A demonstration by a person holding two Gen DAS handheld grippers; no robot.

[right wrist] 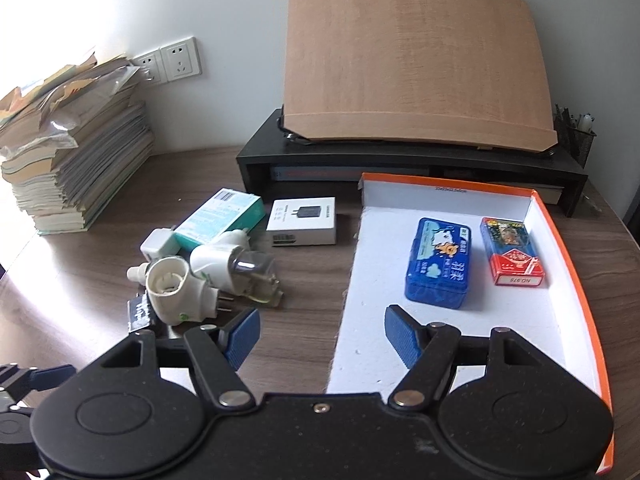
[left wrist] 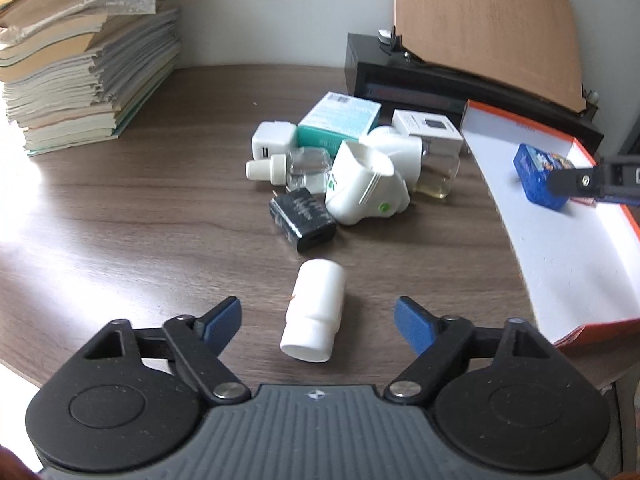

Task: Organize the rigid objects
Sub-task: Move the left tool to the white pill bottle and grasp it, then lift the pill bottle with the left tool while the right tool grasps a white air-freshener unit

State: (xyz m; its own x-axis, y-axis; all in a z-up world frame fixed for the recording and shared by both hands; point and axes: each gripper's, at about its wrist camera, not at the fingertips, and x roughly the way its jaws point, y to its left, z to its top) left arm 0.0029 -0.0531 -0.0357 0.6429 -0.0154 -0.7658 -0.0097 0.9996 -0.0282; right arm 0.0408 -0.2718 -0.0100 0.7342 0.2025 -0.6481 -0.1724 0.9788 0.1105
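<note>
An office desk [right wrist: 304, 320]; stacked papers [right wrist: 76, 160], monitor riser [right wrist: 400, 160], pen holder [right wrist: 576, 140].

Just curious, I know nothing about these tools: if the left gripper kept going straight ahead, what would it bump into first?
Most likely the white cylinder lying on the table, straight ahead between the open fingers, though depth is hard to judge.

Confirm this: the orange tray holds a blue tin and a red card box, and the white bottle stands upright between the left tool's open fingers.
One thing is wrong: the white bottle lies on its side on the table, not upright, as the left wrist view shows. The rest holds: it sits between the open fingers of the left tool, and the orange tray holds the blue tin and red card box.
</note>
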